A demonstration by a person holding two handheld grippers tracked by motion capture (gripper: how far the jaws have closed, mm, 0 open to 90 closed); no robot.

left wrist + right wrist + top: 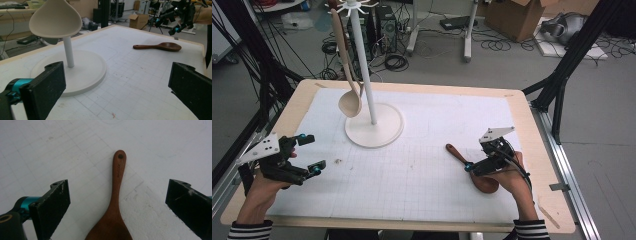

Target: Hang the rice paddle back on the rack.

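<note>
Our right gripper (pixel 117 202) hangs with fingers wide apart over the brown spoon (pixel 115 205) near the counter's (pixel 539 165) right edge; closing off-centre could skid it away. Our left gripper (pixel 309 152) waits open.

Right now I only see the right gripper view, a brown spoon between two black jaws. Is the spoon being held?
Observer: No. From the left gripper view the brown spoon lies flat on the white mat, with the right gripper up above it, jaws open.
Operator: Is there another spoon?
Observer: Yes, a pale spoon hangs from a white stand at the far left of the mat.
Operator: What is the other gripper doing?
Observer: The left gripper sits open at the mat's left edge, holding nothing.
</note>
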